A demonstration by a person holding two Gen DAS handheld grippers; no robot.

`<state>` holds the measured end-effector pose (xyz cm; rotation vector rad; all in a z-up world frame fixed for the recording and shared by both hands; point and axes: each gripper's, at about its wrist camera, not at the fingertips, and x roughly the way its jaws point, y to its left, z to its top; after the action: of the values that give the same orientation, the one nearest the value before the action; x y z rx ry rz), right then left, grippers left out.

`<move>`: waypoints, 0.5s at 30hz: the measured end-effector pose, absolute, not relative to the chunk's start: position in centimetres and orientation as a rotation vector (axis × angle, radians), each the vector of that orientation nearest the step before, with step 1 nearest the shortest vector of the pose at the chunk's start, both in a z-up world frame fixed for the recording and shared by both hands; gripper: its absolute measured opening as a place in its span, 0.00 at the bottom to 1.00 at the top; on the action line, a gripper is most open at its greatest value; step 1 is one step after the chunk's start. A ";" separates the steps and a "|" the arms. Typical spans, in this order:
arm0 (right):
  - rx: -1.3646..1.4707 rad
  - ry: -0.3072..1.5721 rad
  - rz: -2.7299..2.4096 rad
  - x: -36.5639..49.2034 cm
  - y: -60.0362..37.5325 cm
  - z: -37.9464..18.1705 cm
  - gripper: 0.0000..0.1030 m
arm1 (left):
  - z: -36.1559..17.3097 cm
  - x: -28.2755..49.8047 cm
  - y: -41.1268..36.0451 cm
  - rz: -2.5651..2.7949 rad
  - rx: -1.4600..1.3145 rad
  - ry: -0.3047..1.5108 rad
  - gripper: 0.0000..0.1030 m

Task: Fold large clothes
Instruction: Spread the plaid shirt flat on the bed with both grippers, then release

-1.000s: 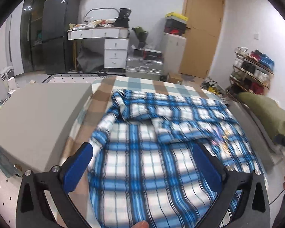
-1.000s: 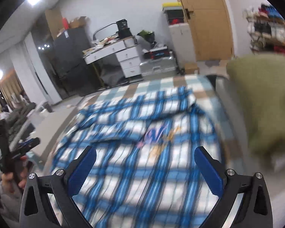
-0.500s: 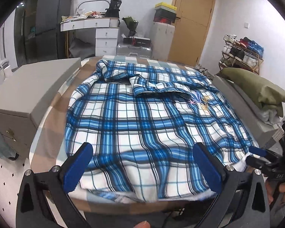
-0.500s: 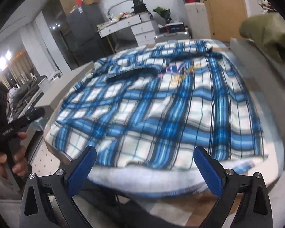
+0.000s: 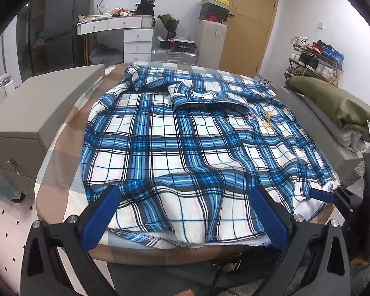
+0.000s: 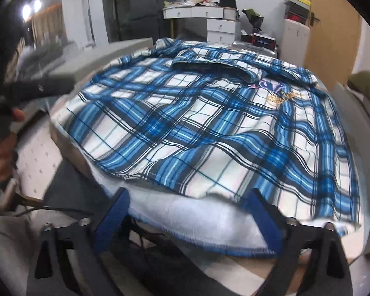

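I have the plaid shirt point(image 5: 185, 148) spread flat across the tabletop point(image 5: 61, 172), filling the centre of both views, collar end toward the top of the frame and hem along the bottom edge, where it hangs a little over the near side. I judge it to be light, soft flannel-like cloth: it will drape and sag the moment I lift it, wrinkle easily, and slide over the checked cover underneath. Nothing fragile here, but a pinch on one layer only would pull the front away from the back. The hem corners look like the sensible places to take hold, both layers together, one corner per gripper.

My left gripper point(image 5: 185, 218) sits at the bottom of its view with the blue pads spread wide, the hem lying between and just beyond them; the pads are not pressing on the cloth, so it holds nothing. My right gripper point(image 6: 190, 218) is low in its own view, jaws wide but closing, with the white inner face of the hem point(image 6: 197, 219) between the pads and not yet pinched as far as I can see. In the left view its fingertip point(image 5: 320, 194) shows at the lower right, touching or just beside the shirt's right hem corner; I cannot tell which.
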<state>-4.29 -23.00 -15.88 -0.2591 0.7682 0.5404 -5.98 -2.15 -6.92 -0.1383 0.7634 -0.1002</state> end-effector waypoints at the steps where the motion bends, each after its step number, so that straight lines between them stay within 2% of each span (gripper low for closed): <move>1: -0.268 0.777 0.527 -3.9 -22.7 -16.1 0.78 | -7.0 -6.0 -2.2 -0.100 -0.134 0.765 0.99; 2: -0.270 0.778 0.520 -3.7 -22.6 -16.2 0.77 | -7.0 -6.2 -2.1 -0.104 -0.125 0.768 0.99; 3: -0.265 0.764 0.519 -3.6 -22.7 -16.0 0.69 | -7.0 -6.3 -2.0 -0.104 -0.119 0.770 0.99; 4: -0.278 0.750 0.506 -3.6 -22.6 -15.9 0.54 | -7.1 -6.5 -1.9 -0.102 -0.107 0.773 0.99; 5: -0.298 0.744 0.497 -3.6 -22.5 -15.7 0.47 | -7.1 -6.7 -1.7 -0.099 -0.093 0.777 0.99; 6: -0.299 0.740 0.498 -3.6 -22.5 -15.5 0.28 | -7.2 -6.8 -1.5 -0.099 -0.081 0.784 0.99; 8: -0.257 0.718 0.519 -4.0 -23.2 -14.7 0.02 | -7.3 -7.2 -1.1 -0.090 -0.067 0.788 0.99; 12: -0.154 0.681 0.564 -5.2 -25.4 -12.4 0.01 | -7.9 -7.7 -0.4 -0.084 -0.056 0.815 0.99; 15: -0.205 0.728 0.534 -5.3 -25.8 -13.0 0.01 | -8.8 -8.2 -0.6 -0.113 -0.007 0.850 0.99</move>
<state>-5.30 -25.82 -12.96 -0.2051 0.7276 0.5339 -8.20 -0.65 -8.78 -0.0065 0.8502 -0.1132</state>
